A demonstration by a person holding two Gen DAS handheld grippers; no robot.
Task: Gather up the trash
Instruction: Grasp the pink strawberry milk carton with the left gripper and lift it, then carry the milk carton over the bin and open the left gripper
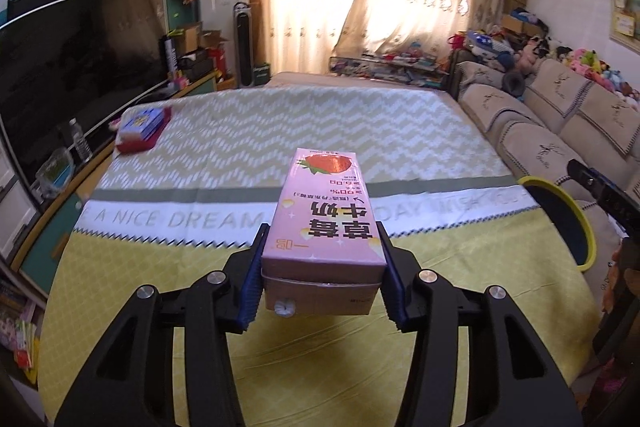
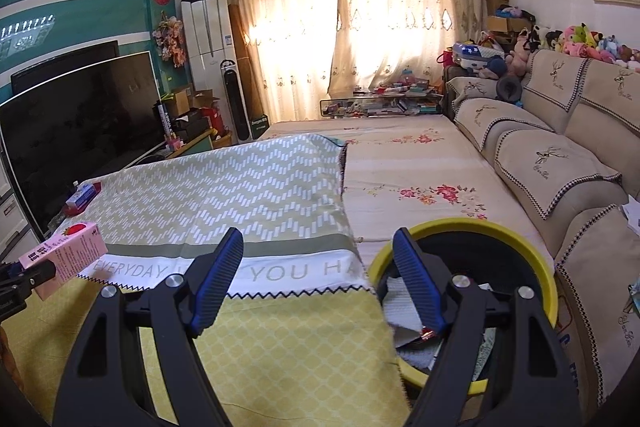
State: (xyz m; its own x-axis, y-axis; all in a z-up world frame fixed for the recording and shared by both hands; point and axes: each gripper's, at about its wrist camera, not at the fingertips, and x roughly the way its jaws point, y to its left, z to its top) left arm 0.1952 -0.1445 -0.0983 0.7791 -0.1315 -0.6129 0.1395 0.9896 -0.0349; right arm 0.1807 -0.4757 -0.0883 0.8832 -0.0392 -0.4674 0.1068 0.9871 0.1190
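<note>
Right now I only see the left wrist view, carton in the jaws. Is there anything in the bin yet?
Observer: Yes. The bin already holds crumpled paper and other scraps.
Operator: Is the right gripper holding anything?
Observer: No. The right gripper is open and empty, its right finger over the bin's near rim.
Operator: Is the carton off the table?
Observer: Yes. From the right, the carton is lifted clear of the cloth in the left gripper.
</note>
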